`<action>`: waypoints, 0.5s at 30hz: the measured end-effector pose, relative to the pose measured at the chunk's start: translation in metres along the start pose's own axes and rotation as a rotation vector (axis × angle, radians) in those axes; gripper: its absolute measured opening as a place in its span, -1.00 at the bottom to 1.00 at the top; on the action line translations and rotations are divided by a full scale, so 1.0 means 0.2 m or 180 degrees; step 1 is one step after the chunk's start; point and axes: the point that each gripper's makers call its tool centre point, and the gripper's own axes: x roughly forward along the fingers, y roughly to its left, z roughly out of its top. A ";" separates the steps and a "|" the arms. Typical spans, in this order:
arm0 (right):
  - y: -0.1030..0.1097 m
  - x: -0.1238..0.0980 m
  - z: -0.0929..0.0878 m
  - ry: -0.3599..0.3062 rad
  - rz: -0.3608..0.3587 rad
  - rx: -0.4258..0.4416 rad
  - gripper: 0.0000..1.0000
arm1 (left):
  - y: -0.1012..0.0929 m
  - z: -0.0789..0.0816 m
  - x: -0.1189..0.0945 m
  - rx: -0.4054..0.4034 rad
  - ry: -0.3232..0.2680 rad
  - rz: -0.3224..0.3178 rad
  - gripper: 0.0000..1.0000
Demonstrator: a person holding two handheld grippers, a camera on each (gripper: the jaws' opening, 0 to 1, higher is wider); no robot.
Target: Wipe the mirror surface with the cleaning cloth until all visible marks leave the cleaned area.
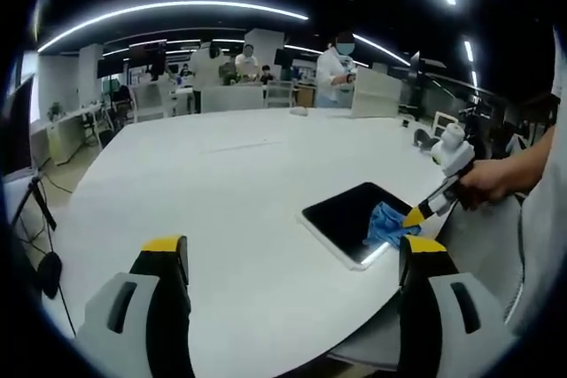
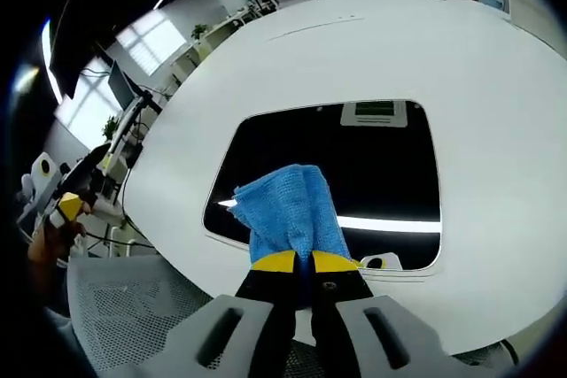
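white table [image 2: 496,86], mirror [image 2: 372,157], right tool [image 2: 304,261] clamps blue cloth [image 2: 288,205] on it, left tool [image 1: 292,258] wide

My left tool [image 1: 292,263] has two broad jaws, pale grey at the base with a dark slot in each, black along the inner faces and capped with yellow tips. My right tool [image 2: 306,261] is built alike: grey slotted bases, black arms, yellow tips, and one small screw on the right arm. In the left gripper view it [image 1: 416,216] shows a white body, with my hand [image 1: 489,185] beside a white sleeve [image 1: 542,245].
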 end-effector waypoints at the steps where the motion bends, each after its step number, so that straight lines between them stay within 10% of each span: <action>1: 0.00 0.00 0.00 0.0007 0.0009 0.0021 -1.00 | 0.00 0.01 0.00 0.0000 -0.0003 -0.0001 0.97; 15: -0.09 -0.04 0.01 0.0006 -0.0055 0.0046 -1.00 | -0.01 0.01 0.02 0.0025 0.0012 -0.0034 0.97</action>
